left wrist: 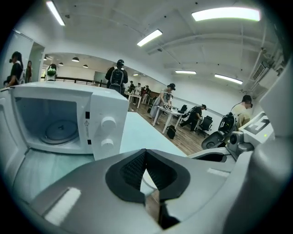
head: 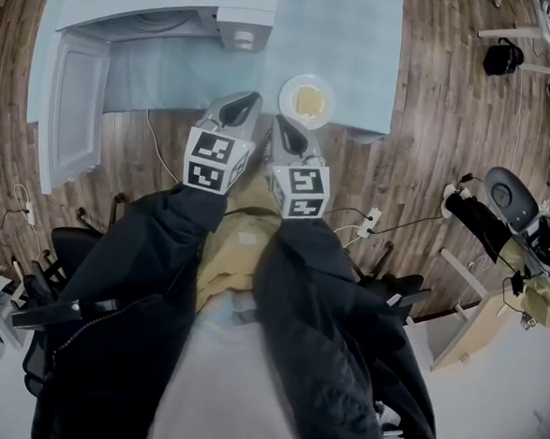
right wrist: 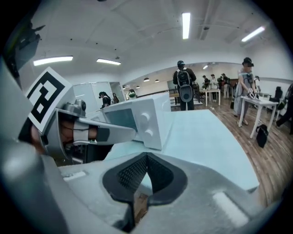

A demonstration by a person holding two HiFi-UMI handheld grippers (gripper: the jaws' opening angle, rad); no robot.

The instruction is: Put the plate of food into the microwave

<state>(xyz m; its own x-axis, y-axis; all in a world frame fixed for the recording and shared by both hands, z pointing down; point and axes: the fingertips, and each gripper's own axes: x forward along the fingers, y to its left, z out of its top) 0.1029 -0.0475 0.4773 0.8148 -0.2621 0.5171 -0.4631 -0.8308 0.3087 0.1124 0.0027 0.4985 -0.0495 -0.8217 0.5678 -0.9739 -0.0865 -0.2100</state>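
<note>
— How many grippers is the person holding?

— Two. The left gripper point(head: 250, 101) and the right gripper point(head: 280, 122) sit side by side at the near edge of the surface point(head: 353, 41), with their tips angled towards each other. Each one carries one marker cube point(head: 211, 161).

— Are they holding anything?

— No. Both have their jaws closed, the dark pads meeting at the tips, and there is nothing between the pads of either one.

— And the plate?

— There is one plate point(head: 288, 100), white and round, with one yellow piece of food point(head: 309, 101) in the middle of it. It rests on the surface just ahead of the right gripper and a little to its right, close to the tip. From here I cannot tell whether they touch.

— Where is the microwave?

— There is one microwave point(head: 167, 14), white, ahead of the left gripper and well to its left, on the same surface. Its single door point(head: 76, 115) is swung fully open and reaches back towards the person on that far left side.

— Can you see inside it?

— Yes, from the left gripper's side. One round turntable point(left wrist: 59, 130) lies on the floor of the cavity. The front panel has two knobs point(left wrist: 108, 122), one above the other.

— So where does the plate sit compared with the microwave?

— It is outside it, well apart to the right, and both grippers lie between the open door and the plate.
</note>
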